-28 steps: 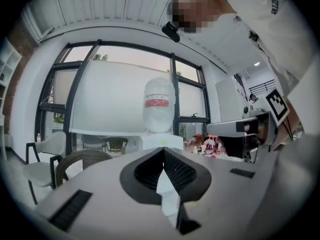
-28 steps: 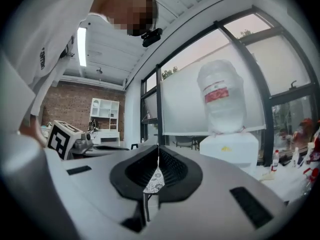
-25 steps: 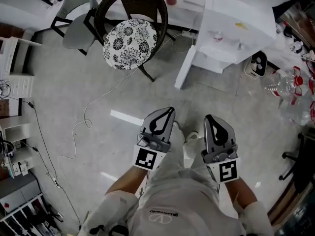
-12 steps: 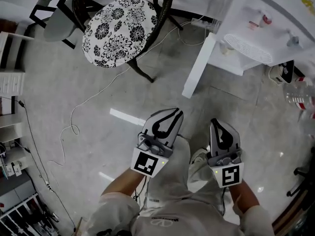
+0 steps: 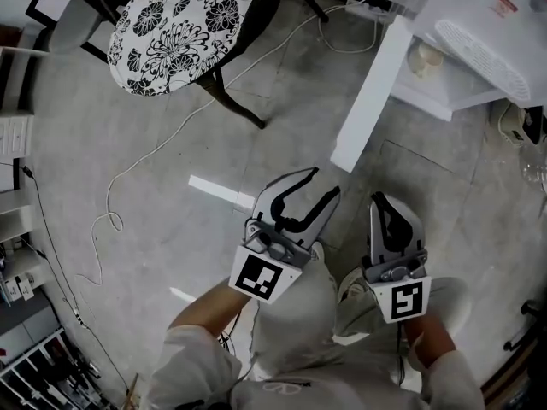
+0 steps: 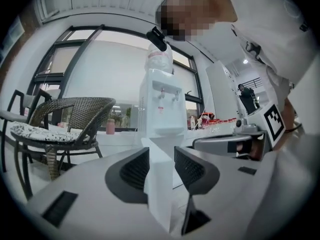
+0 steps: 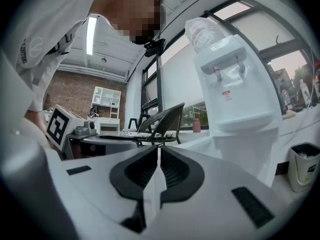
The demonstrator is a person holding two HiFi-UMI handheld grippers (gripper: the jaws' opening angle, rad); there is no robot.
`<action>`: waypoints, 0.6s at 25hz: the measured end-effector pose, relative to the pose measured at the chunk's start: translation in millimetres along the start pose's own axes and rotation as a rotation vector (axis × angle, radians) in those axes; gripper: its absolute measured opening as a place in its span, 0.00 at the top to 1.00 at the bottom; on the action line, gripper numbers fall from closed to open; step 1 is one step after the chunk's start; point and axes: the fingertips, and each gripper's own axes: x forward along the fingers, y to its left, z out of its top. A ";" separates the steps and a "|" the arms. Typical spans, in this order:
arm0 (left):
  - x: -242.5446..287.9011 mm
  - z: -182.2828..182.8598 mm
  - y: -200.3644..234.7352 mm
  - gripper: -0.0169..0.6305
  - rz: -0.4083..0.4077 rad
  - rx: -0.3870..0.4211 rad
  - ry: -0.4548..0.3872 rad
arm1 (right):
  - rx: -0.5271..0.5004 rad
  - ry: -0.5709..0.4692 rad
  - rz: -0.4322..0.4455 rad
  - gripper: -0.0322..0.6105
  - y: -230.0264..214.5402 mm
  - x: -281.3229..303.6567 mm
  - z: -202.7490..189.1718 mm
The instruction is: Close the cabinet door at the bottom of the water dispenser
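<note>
The white water dispenser (image 5: 479, 32) stands at the top right, a bottle on top (image 7: 205, 31). Its bottom cabinet door (image 5: 369, 92) hangs wide open, swung out toward me, free edge lowest in the head view. My left gripper (image 5: 325, 184) sits low just short of that free edge; its jaws have just been opening and hold nothing. In the left gripper view the door's edge (image 6: 159, 184) shows beyond the parted jaws of the left gripper (image 6: 161, 168). My right gripper (image 5: 386, 202) is shut and empty, level beside the left, right of the door.
A wicker chair with a floral cushion (image 5: 171, 24) stands at the upper left, a white cable (image 5: 154, 156) trailing over the floor from it. Shelving (image 5: 17, 143) lines the left edge. A small white bin (image 7: 302, 171) sits right of the dispenser.
Both grippers have sunk low toward the floor, and the view has closed in on the dispenser's door. The left jaws went from shut to open. The right jaws stayed shut.
</note>
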 end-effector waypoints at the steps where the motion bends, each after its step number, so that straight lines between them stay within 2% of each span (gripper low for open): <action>1: 3.5 -5.8 0.7 0.74 -0.003 -0.005 0.000 | 0.004 0.008 0.005 0.92 0.3 1.6 -9.0; 5: 18.0 -33.1 1.7 0.68 -0.031 -0.016 0.032 | -0.001 0.029 0.016 0.92 1.6 4.1 -34.8; 7: 22.6 -47.7 3.5 0.64 -0.041 -0.048 0.061 | -0.010 0.033 0.020 0.92 0.6 3.6 -43.8; 9: 27.9 -54.0 5.3 0.63 -0.039 -0.072 0.054 | -0.025 0.037 0.013 0.92 -3.0 0.4 -52.5; 12: 35.8 -57.7 2.0 0.62 -0.042 -0.043 0.029 | -0.049 0.047 -0.013 0.92 -10.5 -2.4 -65.7; 15: 39.9 -69.1 -0.1 0.62 -0.036 -0.023 0.041 | -0.057 0.058 -0.029 0.92 -11.9 -2.6 -77.2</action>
